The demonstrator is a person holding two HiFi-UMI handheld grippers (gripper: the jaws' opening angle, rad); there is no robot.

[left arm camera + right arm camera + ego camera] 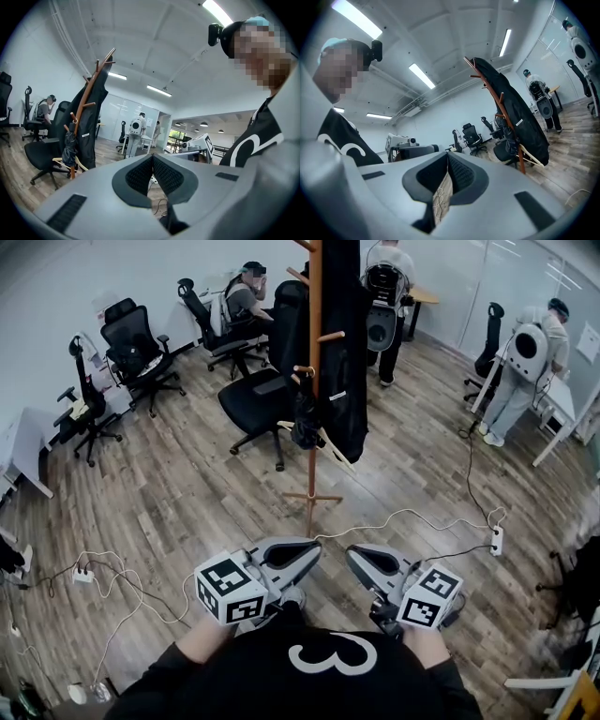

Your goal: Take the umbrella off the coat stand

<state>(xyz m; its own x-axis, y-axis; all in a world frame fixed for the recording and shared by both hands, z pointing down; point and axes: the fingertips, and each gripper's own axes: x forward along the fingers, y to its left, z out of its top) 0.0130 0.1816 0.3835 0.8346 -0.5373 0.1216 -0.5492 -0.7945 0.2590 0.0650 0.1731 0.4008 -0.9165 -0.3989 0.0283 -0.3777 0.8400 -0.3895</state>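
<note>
The person stands well back from the coat stand (314,334), with both tools held low against the body. The left gripper (307,554) has its jaws pressed together on nothing, and the right gripper (354,561) looks the same, tips meeting with only floor showing behind them.

The umbrella (305,427) is folded into a dark bundle and hangs partway down the pole from a short peg, right against the long black coat (349,362).

Several things could go wrong from here, I'd say. A white cable (394,518) snakes across the floor between the person and the stand's feet, so a step forward could catch it. The jaws need to open before they arrive, or they will only knock the umbrella. A straight outward pull might hook its loop on the peg and tip the slim stand, which is already loaded on one side. A careless grab could take coat fabric too. The black office chair (267,395) just behind leaves little room.
</note>
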